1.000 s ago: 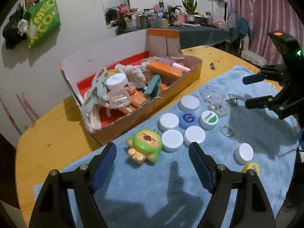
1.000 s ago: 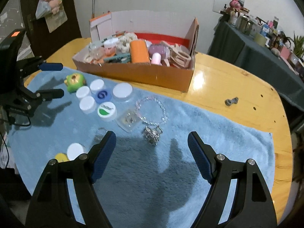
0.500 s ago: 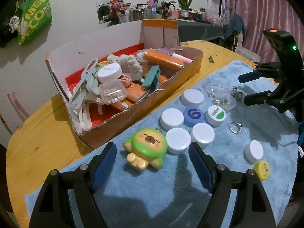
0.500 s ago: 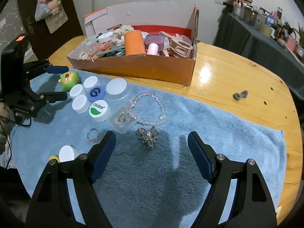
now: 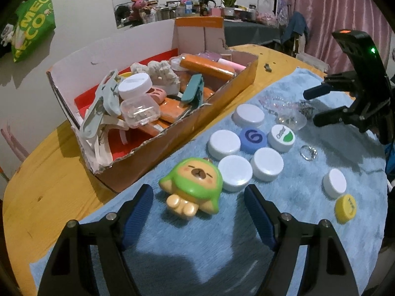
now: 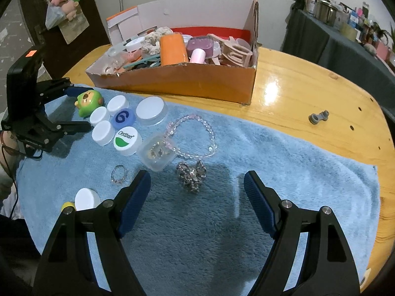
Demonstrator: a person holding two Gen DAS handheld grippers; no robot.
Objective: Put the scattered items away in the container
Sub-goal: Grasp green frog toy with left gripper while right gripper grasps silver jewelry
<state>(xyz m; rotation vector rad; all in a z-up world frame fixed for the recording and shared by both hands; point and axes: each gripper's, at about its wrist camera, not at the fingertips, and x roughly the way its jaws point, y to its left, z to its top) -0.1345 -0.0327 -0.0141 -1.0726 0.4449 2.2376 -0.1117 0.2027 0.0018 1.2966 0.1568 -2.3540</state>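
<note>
Left gripper [image 5: 198, 212] closing from wide, straddling the green-hooded rubber bear toy [image 5: 191, 188] dead ahead, untouched; right gripper [image 6: 197, 192] wide, empty, farther.

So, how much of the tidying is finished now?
Partly done: the cardboard box already holds many items. Nothing is held; the left gripper, jaws closing, frames the green toy. The bottle caps, bead bracelet, brooch and ring remain on the towel.

Hidden / cut off

Yellow cap [image 6: 68, 205] mostly behind white cap [image 6: 87, 198] in right wrist view; clear case [image 6: 156, 152] contents too small to tell; box [image 5: 172, 145] bottom buried; towel [image 6: 296, 172] cut by frame bottom.
</note>
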